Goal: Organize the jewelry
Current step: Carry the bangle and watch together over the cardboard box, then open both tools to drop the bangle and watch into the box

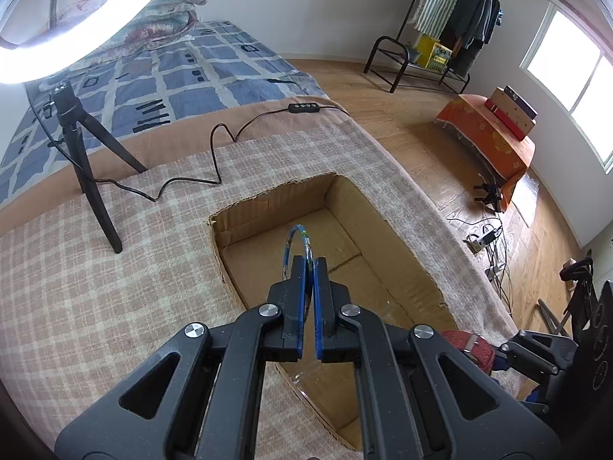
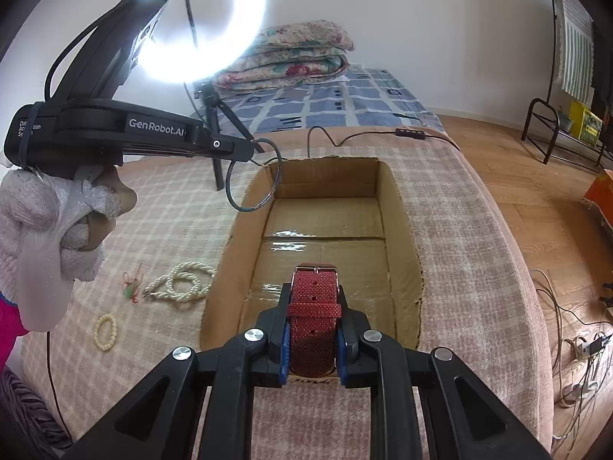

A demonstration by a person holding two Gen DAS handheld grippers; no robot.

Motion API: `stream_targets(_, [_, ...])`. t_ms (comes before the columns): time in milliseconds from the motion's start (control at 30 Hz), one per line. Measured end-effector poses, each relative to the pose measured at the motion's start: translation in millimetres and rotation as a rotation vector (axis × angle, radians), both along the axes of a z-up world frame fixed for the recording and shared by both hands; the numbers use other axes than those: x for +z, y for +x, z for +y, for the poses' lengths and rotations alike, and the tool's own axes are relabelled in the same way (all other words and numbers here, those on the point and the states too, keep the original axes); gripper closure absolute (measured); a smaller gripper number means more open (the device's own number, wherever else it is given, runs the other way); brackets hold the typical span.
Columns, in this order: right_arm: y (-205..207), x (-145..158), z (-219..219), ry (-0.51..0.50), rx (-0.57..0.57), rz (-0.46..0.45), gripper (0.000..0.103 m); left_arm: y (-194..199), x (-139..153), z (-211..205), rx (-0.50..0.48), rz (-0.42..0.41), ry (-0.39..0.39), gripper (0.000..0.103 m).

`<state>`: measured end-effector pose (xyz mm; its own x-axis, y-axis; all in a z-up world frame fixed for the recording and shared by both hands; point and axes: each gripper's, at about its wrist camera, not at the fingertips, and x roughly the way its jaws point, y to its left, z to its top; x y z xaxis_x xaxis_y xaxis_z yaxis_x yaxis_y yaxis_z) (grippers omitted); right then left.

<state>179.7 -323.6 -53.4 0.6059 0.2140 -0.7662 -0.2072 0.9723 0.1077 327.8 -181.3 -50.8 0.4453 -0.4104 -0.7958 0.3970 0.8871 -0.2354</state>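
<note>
My left gripper [image 1: 309,262] is shut on a thin blue bangle [image 1: 289,239], held upright over the open cardboard box [image 1: 276,199]. From the right wrist view, the left gripper [image 2: 251,153] hangs the bangle [image 2: 228,188] above the box's far left corner [image 2: 325,176], gripped by a gloved hand [image 2: 46,222]. My right gripper [image 2: 314,289] is shut on a red woven watch strap [image 2: 314,306] over the box's near end. Nothing lies on the box floor that I can see. A pearl necklace [image 2: 180,283], a small pearl bracelet [image 2: 105,331] and a red-green trinket [image 2: 132,287] lie on the checked cloth, left of the box.
A ring light [image 2: 203,19] on a black tripod [image 1: 88,176] stands behind the box on the left, its cable [image 1: 214,161] trailing across the cloth. The table edge drops to a wooden floor on the right. A bed lies behind.
</note>
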Motion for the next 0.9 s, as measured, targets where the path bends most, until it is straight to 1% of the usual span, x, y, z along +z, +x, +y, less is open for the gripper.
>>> stream_targets(167, [8, -6, -6, -0.001, -0.019, 0.02, 0.086, 16, -16, -7, 0.017, 0.016, 0.047, 0.102])
stream_targets(333, [12, -9, -8, -0.007, -0.025, 0.029, 0.086, 28, -27, -11, 0.035, 0.028, 0.071, 0.102])
stream_targets(433, [13, -10, -7, -0.007, -0.028, 0.036, 0.086, 30, -29, -14, 0.036, 0.029, 0.081, 0.102])
stream_targets(567, [14, -11, -6, -0.006, -0.032, 0.041, 0.086, 30, -25, -17, 0.036, 0.019, 0.075, 0.101])
stream_targets(600, [14, -11, -6, -0.006, -0.031, 0.039, 0.086, 30, -25, -18, 0.038, 0.022, 0.08, 0.091])
stream_targets(633, [14, -11, -6, -0.002, -0.029, 0.035, 0.081, 30, -24, -18, 0.042, 0.025, 0.081, 0.069])
stream_targets(667, [13, -10, -6, 0.002, -0.027, 0.027, 0.076, 29, -22, -17, 0.05, 0.021, 0.073, 0.057])
stream_targets(700, [12, -9, -6, 0.002, -0.028, 0.016, 0.06, 29, -20, -17, 0.055, 0.013, 0.066, 0.048])
stream_targets(733, [10, -6, -5, -0.003, -0.033, 0.001, 0.04, 28, -18, -15, 0.062, 0.003, 0.061, 0.048])
stream_targets(767, [8, -4, -4, -0.008, -0.037, -0.017, 0.03, 28, -17, -15, 0.065, 0.003, 0.061, 0.047])
stream_targets(800, [6, -1, -3, -0.014, -0.04, -0.036, 0.015, 29, -16, -14, 0.069, 0.006, 0.062, 0.044])
stream_targets(833, [4, 2, -1, -0.025, -0.041, -0.059, 0.01, 28, -15, -13, 0.074, 0.009, 0.061, 0.043])
stream_targets(900, [1, 6, 3, -0.038, -0.03, -0.07, 0.008, 27, -12, -12, 0.076, 0.007, 0.059, 0.043])
